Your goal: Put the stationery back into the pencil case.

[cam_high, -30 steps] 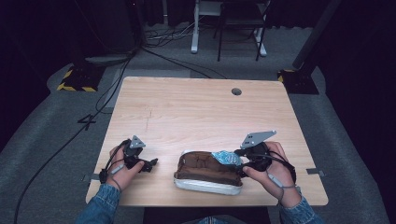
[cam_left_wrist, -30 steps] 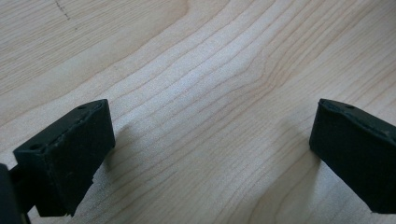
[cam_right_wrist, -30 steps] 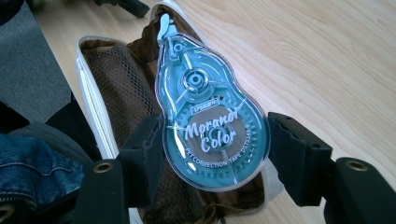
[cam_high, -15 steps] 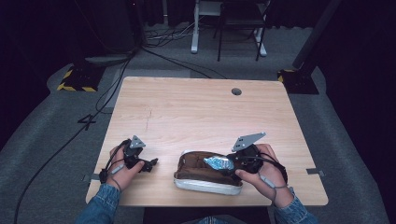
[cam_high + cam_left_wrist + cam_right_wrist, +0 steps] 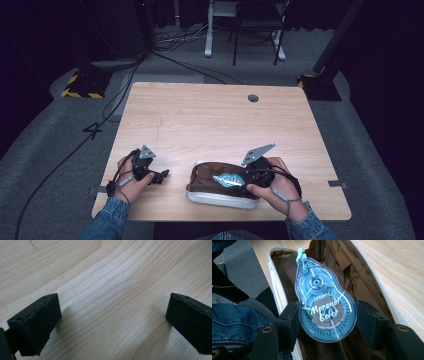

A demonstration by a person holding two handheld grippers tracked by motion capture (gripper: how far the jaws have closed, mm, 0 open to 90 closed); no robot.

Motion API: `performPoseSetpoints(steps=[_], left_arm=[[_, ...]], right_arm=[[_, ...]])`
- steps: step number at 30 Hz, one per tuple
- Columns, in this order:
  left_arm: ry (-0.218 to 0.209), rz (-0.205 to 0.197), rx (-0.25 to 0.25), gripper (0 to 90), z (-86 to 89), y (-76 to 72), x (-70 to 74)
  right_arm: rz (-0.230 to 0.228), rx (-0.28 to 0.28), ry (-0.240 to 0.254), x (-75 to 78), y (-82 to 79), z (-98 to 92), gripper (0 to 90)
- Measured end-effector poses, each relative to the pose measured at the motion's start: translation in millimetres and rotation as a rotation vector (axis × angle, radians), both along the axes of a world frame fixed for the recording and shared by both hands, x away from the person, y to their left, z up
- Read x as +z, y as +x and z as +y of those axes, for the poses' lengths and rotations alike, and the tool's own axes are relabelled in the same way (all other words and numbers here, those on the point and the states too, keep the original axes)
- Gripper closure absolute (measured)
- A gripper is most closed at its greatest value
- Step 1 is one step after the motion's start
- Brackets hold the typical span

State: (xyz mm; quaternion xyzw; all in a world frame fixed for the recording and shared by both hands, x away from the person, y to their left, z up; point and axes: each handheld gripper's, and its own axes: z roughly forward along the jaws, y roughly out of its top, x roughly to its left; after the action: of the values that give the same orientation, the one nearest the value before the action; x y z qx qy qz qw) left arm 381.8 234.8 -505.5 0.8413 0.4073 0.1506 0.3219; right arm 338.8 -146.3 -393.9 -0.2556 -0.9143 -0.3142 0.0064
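On the wooden table [image 5: 215, 120], toward its 6 o'clock edge, lies an open pencil case [image 5: 220, 186], white outside and brown inside. The right gripper [image 5: 248, 179] sits at the case's 3 o'clock end, held in the person's right hand [image 5: 274, 187], with its grey three-cornered plate tilted up at about 12 o'clock.

In the right gripper view, the right gripper [image 5: 327, 322] has its two black jaws closed against the flat sides of a teal correction tape dispenser [image 5: 324, 300]. The dispenser's clear shell reads "Morandi Color" and "PET CORRECTION TAPE". Its pale green tip points to 12 o'clock, over the brown mesh lining of the pencil case [image 5: 287, 267]. From above, the correction tape dispenser [image 5: 228, 178] shows as a light blue shape over the middle of the case's opening.

The left gripper [image 5: 162, 176] rests at the case's 9 o'clock side, near but apart from it, in the left hand [image 5: 131, 181]. In the left gripper view, the left gripper [image 5: 112, 322] has its jaws spread wide over bare table [image 5: 107, 290], with nothing between them.
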Motion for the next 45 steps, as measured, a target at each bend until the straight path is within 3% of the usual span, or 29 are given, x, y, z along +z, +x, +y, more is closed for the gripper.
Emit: performPoseSetpoints(steps=[14,18,23,30,38,45], left_arm=[[-0.003,0.004,0.002,0.3,-0.2,-0.1,0.0],[-0.002,0.004,0.002,0.3,-0.2,-0.2,0.0],[-0.003,0.004,0.002,0.3,-0.2,-0.2,0.0],[0.0,0.005,0.002,0.3,-0.3,0.0,0.2],[0.0,0.006,0.002,0.3,-0.3,0.0,0.2],[0.001,0.005,0.002,0.3,-0.2,0.1,0.2]], right_arm=[[0.064,-0.039,0.025,-12.7,3.8,6.9,39.2],[0.071,-0.051,-0.001,-15.4,4.1,8.7,39.0],[0.011,-0.046,-0.017,-18.3,5.1,10.0,36.9],[0.007,-0.044,0.001,-15.4,3.1,9.3,33.6],[-0.031,-0.031,0.031,-2.7,-3.3,5.5,33.1],[-0.122,-0.044,0.093,14.5,-6.6,-10.7,29.6]])
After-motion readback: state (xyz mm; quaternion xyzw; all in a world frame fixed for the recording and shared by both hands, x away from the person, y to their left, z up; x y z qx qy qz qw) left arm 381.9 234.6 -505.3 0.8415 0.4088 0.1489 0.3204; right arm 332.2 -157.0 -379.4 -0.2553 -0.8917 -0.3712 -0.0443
